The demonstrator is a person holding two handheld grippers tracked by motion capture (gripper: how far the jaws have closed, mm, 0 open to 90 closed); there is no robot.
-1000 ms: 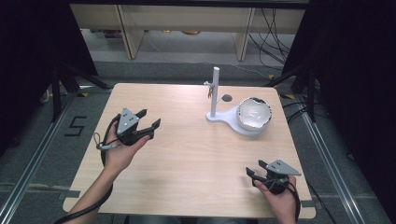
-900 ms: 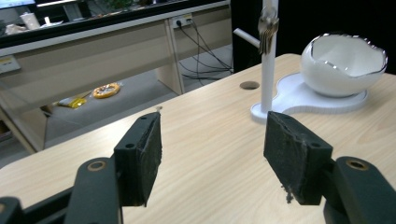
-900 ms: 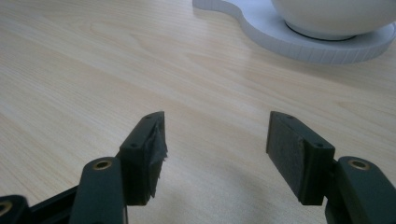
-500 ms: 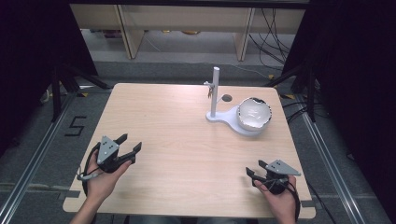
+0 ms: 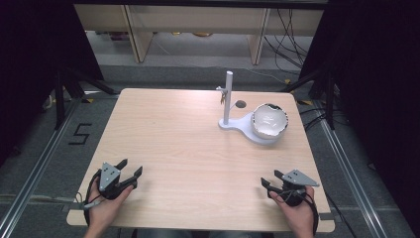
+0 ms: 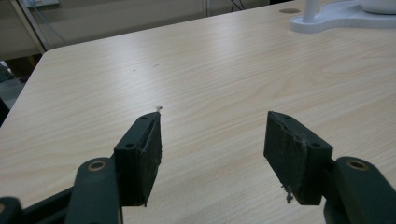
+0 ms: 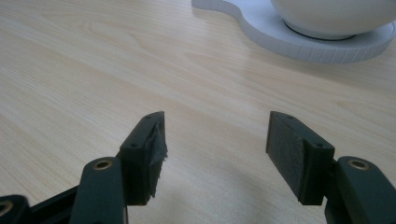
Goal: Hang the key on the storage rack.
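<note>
My left gripper and right gripper sit wide open and empty at the bottom of the frame, far from the round white bowl on its white stand at the upper right, so a fast reach could knock it off.

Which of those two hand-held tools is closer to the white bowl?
The right tool, at the table's near right corner. The bowl sits on the white stand at the far right; the left tool is across the table.
</note>
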